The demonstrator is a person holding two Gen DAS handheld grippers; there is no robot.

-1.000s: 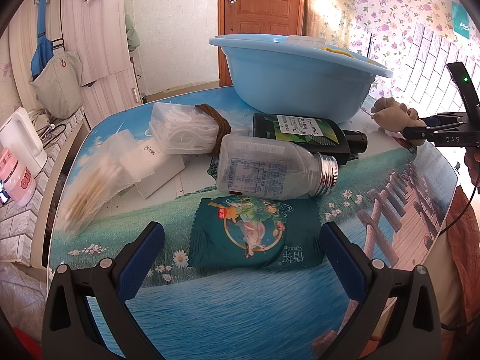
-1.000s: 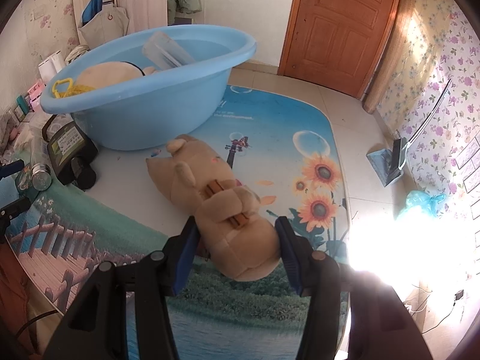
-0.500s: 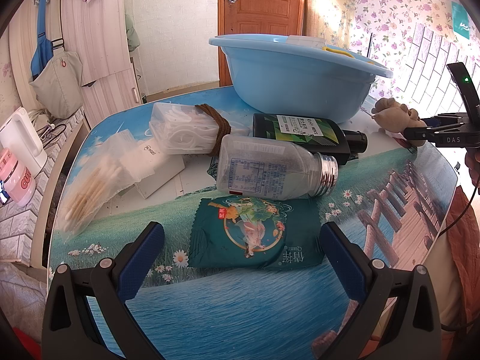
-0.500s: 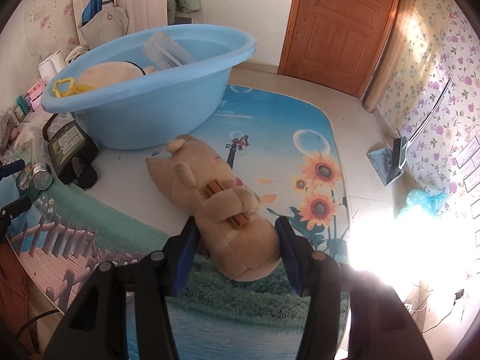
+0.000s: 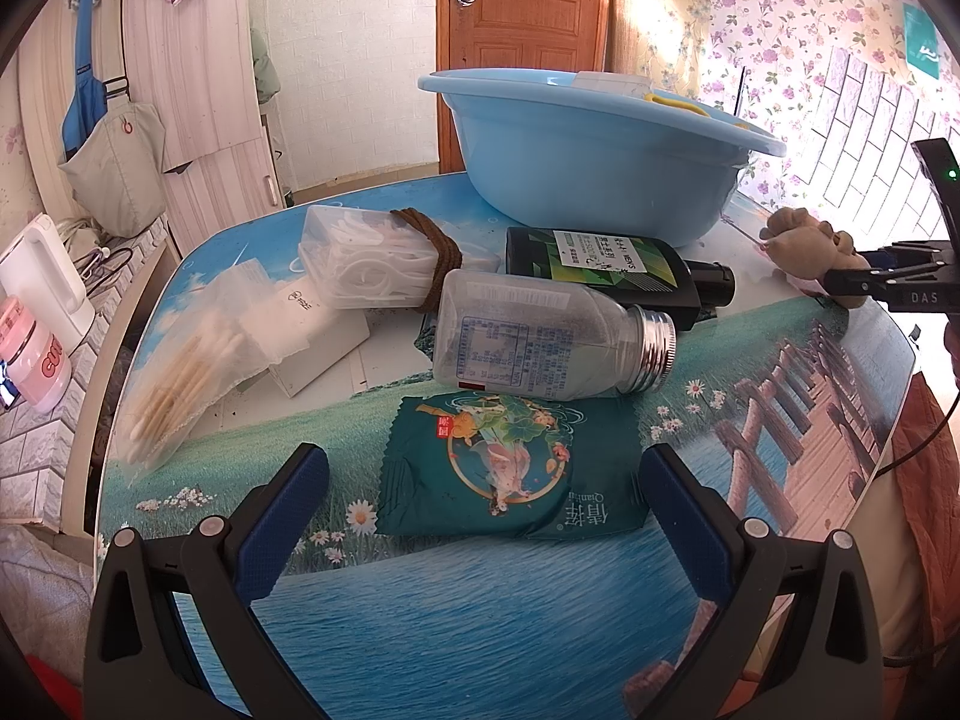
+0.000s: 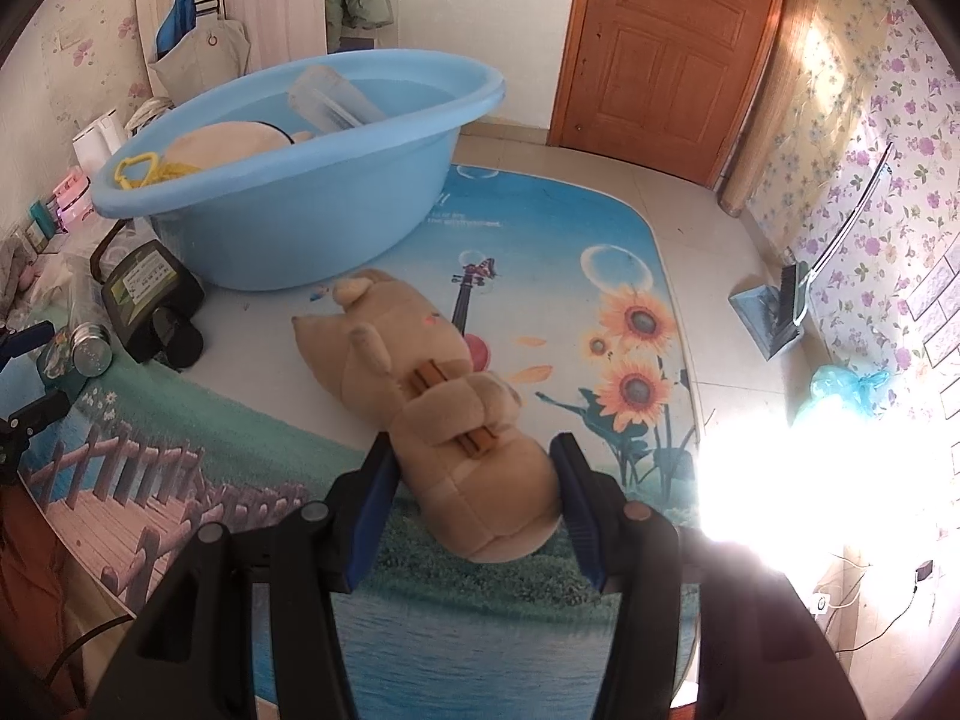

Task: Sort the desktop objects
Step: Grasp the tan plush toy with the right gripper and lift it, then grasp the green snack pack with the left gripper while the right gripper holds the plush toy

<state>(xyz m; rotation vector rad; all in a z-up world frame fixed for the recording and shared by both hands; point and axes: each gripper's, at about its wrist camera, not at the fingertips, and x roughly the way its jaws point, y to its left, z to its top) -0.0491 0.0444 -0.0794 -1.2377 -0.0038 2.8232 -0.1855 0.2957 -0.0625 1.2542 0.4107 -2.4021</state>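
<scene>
A tan plush toy (image 6: pixel 432 396) lies on the table in front of the blue basin (image 6: pixel 336 204). My right gripper (image 6: pixel 474 456) has its blue pads against both sides of the toy's rear end, shut on it. The toy also shows at the right edge of the left wrist view (image 5: pixel 804 252). My left gripper (image 5: pixel 480 480) is open and empty, with a green snack packet (image 5: pixel 510 474) lying between its fingers. Behind it lie a clear bottle (image 5: pixel 540 342) and a dark green bottle (image 5: pixel 606 264). The basin (image 5: pixel 576 162) holds another plush and a clear box.
A clear box of white floss picks (image 5: pixel 372 258) bound with brown cord, a white carton (image 5: pixel 318 330) and a bag of cotton swabs (image 5: pixel 180 378) lie at the left. A white kettle (image 5: pixel 42 276) stands off the table's left edge. The table's right edge is near the toy.
</scene>
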